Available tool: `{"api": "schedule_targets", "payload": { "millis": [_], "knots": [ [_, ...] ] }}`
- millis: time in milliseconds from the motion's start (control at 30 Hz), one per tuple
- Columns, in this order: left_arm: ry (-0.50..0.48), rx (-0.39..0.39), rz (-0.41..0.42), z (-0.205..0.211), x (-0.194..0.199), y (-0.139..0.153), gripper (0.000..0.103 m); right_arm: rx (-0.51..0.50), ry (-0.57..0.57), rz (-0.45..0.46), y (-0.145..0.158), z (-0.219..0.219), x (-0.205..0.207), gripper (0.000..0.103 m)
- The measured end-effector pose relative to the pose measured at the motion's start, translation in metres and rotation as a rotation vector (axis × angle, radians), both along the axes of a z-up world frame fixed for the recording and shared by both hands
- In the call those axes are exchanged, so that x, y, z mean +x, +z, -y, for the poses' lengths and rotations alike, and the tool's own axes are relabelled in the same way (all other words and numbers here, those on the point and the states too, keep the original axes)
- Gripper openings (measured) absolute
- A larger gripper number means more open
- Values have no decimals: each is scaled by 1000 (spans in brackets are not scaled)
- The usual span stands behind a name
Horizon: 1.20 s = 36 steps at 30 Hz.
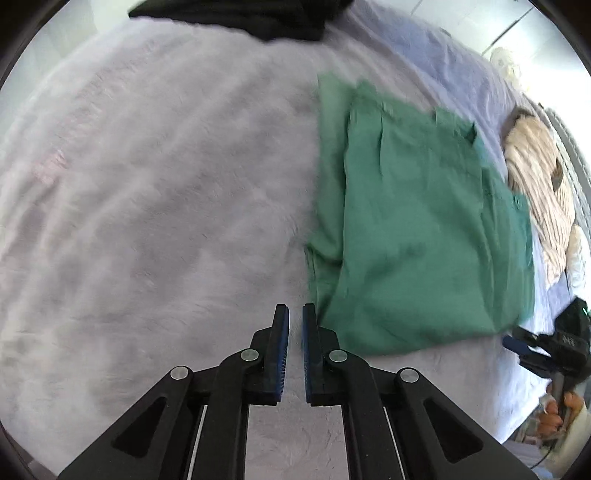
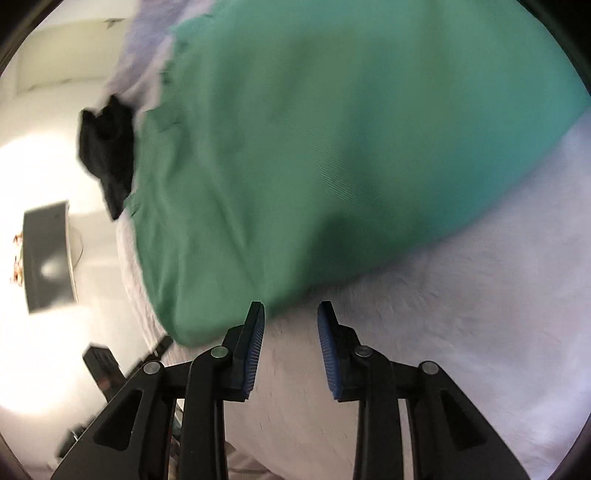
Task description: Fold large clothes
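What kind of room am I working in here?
Most likely a bedroom. The folded green garment lies on a wide, fuzzy lavender blanket that looks like a bed's cover, a plush toy rests at its edge, and black clothing lies nearby.

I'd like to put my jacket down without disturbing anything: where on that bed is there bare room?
The widest bare stretch of the pale fuzzy blanket lies left of the folded green garment, below the black clothing at the top edge. The right side is crowded: beyond the green garment lies a cream striped item.
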State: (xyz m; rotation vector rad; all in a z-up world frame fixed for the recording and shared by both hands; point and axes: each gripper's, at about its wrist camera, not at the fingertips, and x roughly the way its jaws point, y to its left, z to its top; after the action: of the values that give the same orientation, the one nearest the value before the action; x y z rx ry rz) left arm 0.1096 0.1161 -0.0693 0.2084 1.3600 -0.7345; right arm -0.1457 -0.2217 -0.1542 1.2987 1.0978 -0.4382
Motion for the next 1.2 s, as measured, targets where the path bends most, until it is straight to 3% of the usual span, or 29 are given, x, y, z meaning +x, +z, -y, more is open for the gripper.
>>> {"api": "schedule_targets", "payload": {
  "millis": [167, 267, 367, 433, 467, 533, 667, 867, 1000, 1200],
  "knots": [
    [-8, -62, 78, 26, 10, 25, 7, -218, 50, 2, 56, 28, -7, 33],
    [-58, -61, 107, 63, 4, 23, 7, -310, 11, -47, 66, 66, -3, 33],
    [-111, 15, 162, 98, -8, 1, 7, -404, -2, -116, 71, 90, -2, 33],
    [-106, 122, 205, 109, -8, -24, 7, -462, -2, -181, 71, 104, -12, 33],
    [-96, 134, 200, 106, -6, -32, 7, -475, -11, -225, 65, 115, -18, 33],
    [-68, 115, 168, 106, 1, -43, 7, -468, -35, -295, 49, 127, -33, 32],
    [-57, 109, 150, 103, 11, -41, 7, -429, -78, -320, 25, 145, -69, 0],
    [5, 179, 199, 76, 15, -25, 7, -422, -86, -340, 33, 142, -75, 1],
    [51, 186, 140, 52, 15, -20, 7, -401, -107, -331, 46, 134, -77, 6],
    [63, 196, 127, 29, -13, -3, 7, -366, -110, -297, 61, 102, -80, 6]
  ]
}}
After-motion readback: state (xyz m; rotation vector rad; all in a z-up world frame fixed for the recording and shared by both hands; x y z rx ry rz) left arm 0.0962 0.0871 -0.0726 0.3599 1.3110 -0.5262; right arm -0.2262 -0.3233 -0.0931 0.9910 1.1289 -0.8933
